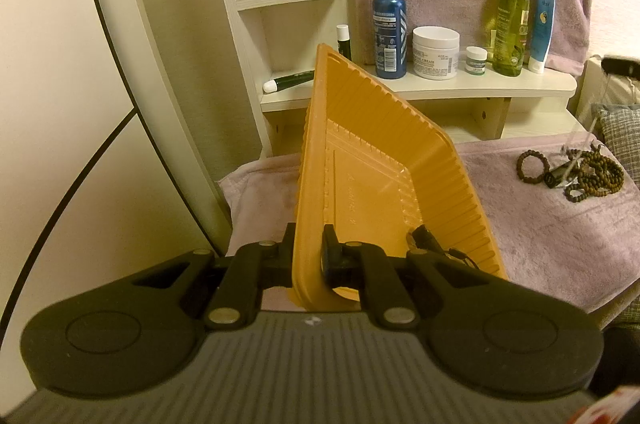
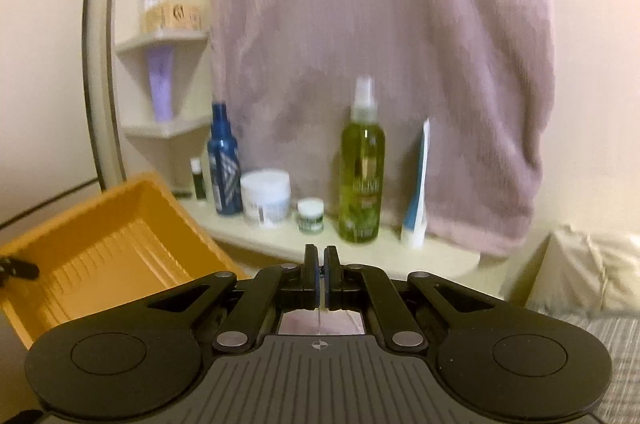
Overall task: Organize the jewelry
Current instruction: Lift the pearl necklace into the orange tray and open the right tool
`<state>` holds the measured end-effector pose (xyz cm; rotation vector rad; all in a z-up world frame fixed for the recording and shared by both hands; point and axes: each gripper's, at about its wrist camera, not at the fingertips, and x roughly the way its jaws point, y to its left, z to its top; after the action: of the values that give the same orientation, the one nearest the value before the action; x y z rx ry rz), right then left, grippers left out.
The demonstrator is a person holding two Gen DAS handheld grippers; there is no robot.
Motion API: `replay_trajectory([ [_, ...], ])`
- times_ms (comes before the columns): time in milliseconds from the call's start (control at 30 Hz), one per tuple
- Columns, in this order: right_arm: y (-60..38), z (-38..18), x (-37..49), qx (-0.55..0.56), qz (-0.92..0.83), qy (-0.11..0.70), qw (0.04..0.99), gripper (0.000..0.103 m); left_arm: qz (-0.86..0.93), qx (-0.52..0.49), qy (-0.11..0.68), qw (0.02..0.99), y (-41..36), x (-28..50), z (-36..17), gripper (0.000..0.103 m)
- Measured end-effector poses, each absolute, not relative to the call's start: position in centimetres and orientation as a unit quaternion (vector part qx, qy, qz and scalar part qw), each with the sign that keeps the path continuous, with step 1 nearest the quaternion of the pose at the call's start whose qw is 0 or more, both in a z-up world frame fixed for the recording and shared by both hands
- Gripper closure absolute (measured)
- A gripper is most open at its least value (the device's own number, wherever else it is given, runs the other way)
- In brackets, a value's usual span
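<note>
Closest to my L cam, the left gripper pinches the near side wall of the orange tray, one finger outside, one inside; tray's tipped up on edge, off the towel, w/ a small dark item low in its near corner, can't tell what. In my R cam the right gripper has its jaws pressed together on a thin pale strand that shows in the slit and below it; can't tell what it belongs to, view's blurred. Largest thing behind is the mauve hanging towel, then the mauve towel on the table. Cream shelf carries a blue bottle, green spray bottle, white cream jar, blue-white tube, small jar. Jewelry: a pile of brown bead bracelets lies on the table towel at far R, well apart from the tray; one loop sits just L of the heap.
</note>
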<state>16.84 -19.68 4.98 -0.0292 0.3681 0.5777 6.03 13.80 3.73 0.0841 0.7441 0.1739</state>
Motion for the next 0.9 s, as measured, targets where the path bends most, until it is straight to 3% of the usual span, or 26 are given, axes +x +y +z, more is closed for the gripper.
replay_trajectory([
  [433,-20.1,10.7,16.5,-0.002,0.309,0.124,0.943,0.101,0.085,0.039,0.361,0.928,13.7,5.9,3.8,0.094],
  [900,-15.3,12.6,15.3,-0.003,0.389,0.116,0.914,0.101,0.084,0.035,0.360,0.928,13.8,5.8,3.7,0.094],
])
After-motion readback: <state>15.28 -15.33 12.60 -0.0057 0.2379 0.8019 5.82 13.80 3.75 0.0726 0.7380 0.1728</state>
